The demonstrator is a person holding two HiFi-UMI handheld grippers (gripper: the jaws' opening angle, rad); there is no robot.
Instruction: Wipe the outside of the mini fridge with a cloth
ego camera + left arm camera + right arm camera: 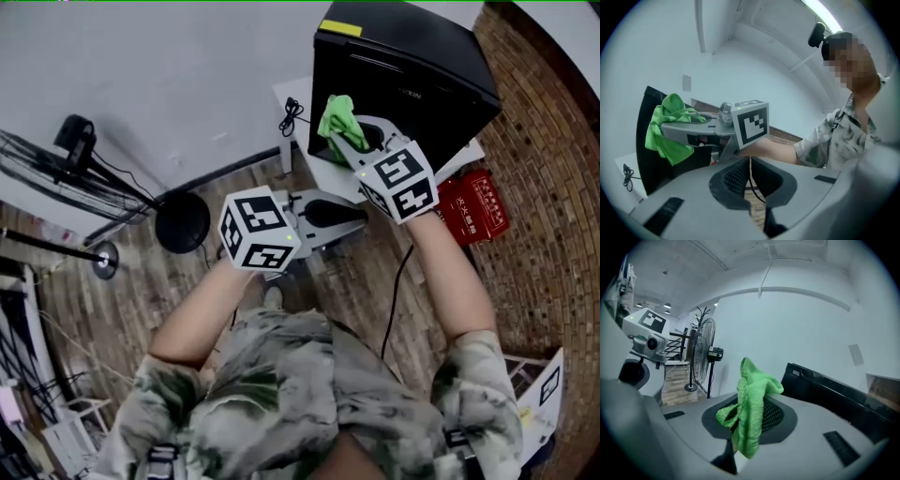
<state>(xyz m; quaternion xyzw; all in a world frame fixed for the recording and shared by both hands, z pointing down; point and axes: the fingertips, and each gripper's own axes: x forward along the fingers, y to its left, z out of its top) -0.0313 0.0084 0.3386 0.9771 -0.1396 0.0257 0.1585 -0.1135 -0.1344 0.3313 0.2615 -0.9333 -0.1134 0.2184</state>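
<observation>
The right gripper (748,423) pinches a green cloth (753,397), which is bunched above the jaws and hangs below them. The cloth is right at the dark front face of the black mini fridge (412,56); whether it touches cannot be told. The left gripper (749,180) has its jaws pressed together on nothing and is held lower, short of the fridge. The fridge stands on a white platform (291,92), with a coiled black cable (292,114) beside it. A red case (476,204) lies near its right. A standing fan (704,352) stands well apart on the wooden floor (141,281).
</observation>
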